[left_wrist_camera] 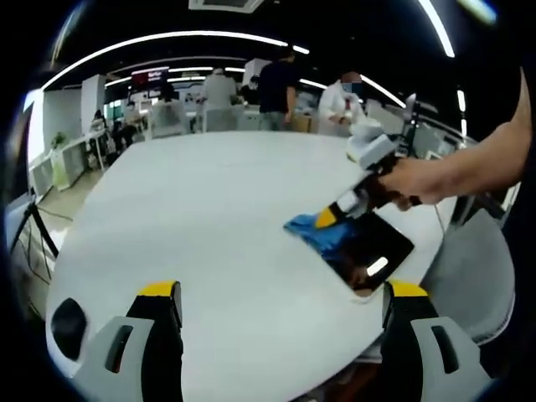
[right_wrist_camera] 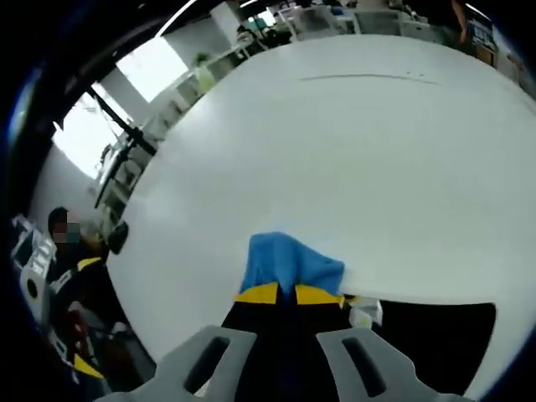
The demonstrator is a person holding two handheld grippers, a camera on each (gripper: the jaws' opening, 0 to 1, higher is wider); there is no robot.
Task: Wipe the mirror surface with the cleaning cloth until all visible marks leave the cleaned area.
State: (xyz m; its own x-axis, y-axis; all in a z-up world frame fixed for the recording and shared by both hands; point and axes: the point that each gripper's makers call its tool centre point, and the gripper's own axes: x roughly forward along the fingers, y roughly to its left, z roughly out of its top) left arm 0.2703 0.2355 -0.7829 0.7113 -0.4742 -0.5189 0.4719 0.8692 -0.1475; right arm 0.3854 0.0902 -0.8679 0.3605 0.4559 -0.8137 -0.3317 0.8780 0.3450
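A dark rectangular mirror point(left_wrist_camera: 377, 251) lies flat near the right edge of the white round table point(left_wrist_camera: 209, 218). A blue cleaning cloth point(left_wrist_camera: 311, 234) rests on the mirror's far left corner. A hand holds my right gripper point(left_wrist_camera: 328, 219) down on the cloth. In the right gripper view the yellow-tipped jaws of my right gripper point(right_wrist_camera: 289, 295) are shut on the cloth point(right_wrist_camera: 289, 261), with the mirror point(right_wrist_camera: 427, 335) dark below and to the right. My left gripper point(left_wrist_camera: 283, 291) hovers over the table's near edge, open, nothing between its jaws.
Several people stand beyond the table's far side point(left_wrist_camera: 276, 88). A grey chair point(left_wrist_camera: 477, 268) sits by the table next to the mirror. A black round piece point(left_wrist_camera: 67, 322) sits at the table's near left edge. A tripod point(right_wrist_camera: 126, 134) stands off the table.
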